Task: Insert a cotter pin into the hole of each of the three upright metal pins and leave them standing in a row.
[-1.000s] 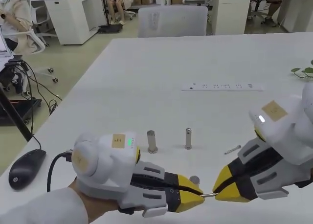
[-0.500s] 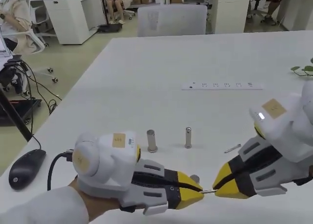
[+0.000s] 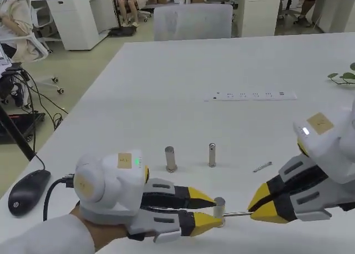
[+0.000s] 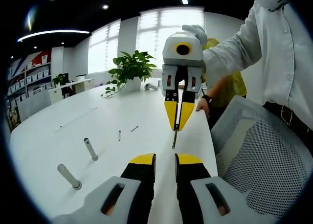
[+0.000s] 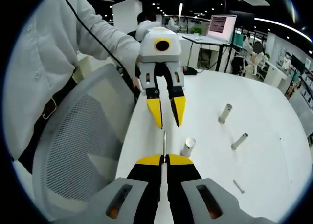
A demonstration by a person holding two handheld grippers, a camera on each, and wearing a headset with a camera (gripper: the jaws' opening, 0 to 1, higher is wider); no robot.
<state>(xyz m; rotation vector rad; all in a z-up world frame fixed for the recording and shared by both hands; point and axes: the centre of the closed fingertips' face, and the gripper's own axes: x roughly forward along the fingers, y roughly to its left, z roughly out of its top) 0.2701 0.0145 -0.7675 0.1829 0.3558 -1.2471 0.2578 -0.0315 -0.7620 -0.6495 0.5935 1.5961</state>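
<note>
Left gripper (image 4: 165, 160) shown at bottom edge, yellow-tipped jaws parted. Right gripper (image 4: 178, 126) seen straight ahead, gripped from above by gloved hand (image 4: 195, 33); cotter pin (image 4: 174, 139) clamped at its tips and pointed toward left gripper. Two metal pins stood on white table (image 4: 63, 136) at left: nearer pin (image 4: 68, 176), farther pin (image 4: 89, 148). Two loose cotter pins (image 4: 119, 135) laid flat beyond them. Potted plant (image 4: 131, 70) placed at far end. Mesh chair back (image 4: 254, 145) seen at right, below person's sleeve (image 4: 234, 48).

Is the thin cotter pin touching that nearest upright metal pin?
Apart. The right gripper view shows a plain gap between the cotter pin and the upright metal pin.
</note>
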